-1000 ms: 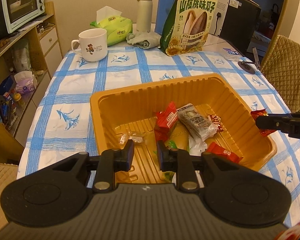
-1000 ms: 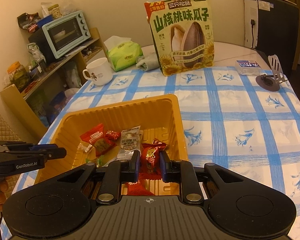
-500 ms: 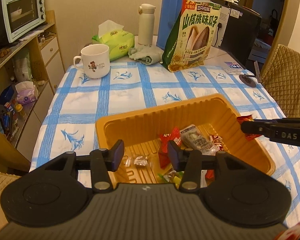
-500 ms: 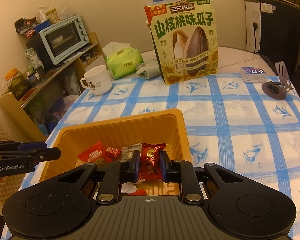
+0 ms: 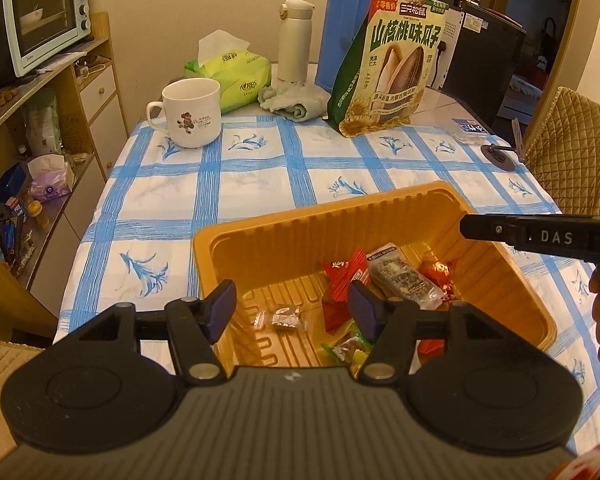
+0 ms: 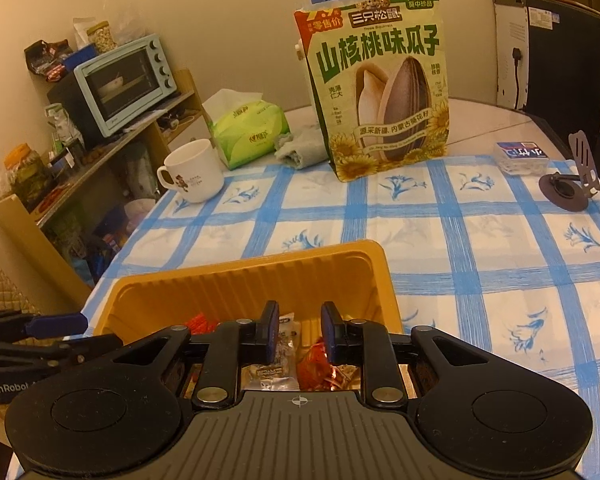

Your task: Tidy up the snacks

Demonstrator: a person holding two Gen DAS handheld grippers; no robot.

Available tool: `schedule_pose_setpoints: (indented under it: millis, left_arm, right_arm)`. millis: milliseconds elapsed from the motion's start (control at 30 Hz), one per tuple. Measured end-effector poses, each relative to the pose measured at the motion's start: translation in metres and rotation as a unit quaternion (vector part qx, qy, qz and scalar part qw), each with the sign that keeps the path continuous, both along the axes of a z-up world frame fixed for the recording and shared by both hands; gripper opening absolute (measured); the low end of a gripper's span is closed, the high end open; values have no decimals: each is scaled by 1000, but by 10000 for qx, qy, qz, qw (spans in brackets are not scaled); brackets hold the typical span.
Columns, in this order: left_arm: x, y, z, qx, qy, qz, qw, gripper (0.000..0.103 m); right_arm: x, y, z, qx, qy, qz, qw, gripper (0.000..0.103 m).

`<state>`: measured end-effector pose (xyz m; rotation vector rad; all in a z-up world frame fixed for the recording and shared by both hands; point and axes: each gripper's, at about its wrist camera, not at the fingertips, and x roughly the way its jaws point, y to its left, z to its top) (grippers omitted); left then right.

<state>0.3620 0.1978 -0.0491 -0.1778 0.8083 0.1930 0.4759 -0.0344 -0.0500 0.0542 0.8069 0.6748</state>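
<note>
My right gripper (image 6: 299, 334) hangs over the tray (image 6: 252, 280); its jaws have just been opening and nothing is pinched, the red snack (image 6: 314, 364) lying loose below them. My left gripper (image 5: 292, 310) sits at the near rim, jaws just opened wide and empty, clear of the load. The snacks (image 5: 384, 280) lie heaped in the tray's right half: crinkly red, silver and green wrappers.

"DAS" on right gripper (image 5: 540, 236)
</note>
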Motion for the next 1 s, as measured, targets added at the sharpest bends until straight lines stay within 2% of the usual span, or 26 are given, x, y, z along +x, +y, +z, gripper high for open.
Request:
schedule_pose_setpoints:
  millis: [33, 67, 100, 267, 400, 500, 700, 1000]
  left_arm:
    - [-1, 0, 0, -9, -4, -2, 10000, 61]
    - [-2, 0, 1, -11, -5, -1, 10000, 62]
    - [-3, -1, 1, -7, -6, -4, 10000, 63]
    - [-11, -5, 7, -49, -40, -33, 10000, 66]
    - [-22, -13, 14, -49, -40, -47, 10000, 68]
    - [-36, -22, 24, -26, -69, -27, 10000, 70]
    - [-78, -46, 46, 2, -151, 123, 9998, 74]
    - [-150, -97, 66, 131, -86, 325, 9993, 74]
  right_arm:
    - [-2, -1, 1, 16, -2, -28, 10000, 42]
    - [-4, -4, 2, 51, -11, -58, 10000, 52]
    - [-7, -6, 3, 91, -26, -82, 9999, 57]
    - [-19, -18, 9, 146, 84, -201, 9997, 66]
    - [-37, -31, 17, 198, 65, -307, 9993, 81]
    - [-54, -42, 26, 237, 52, -367, 9990, 89]
    - [-95, -65, 43, 274, 11, -405, 9988, 97]
    - [-161, -100, 58, 107, -7, -194, 9998, 98]
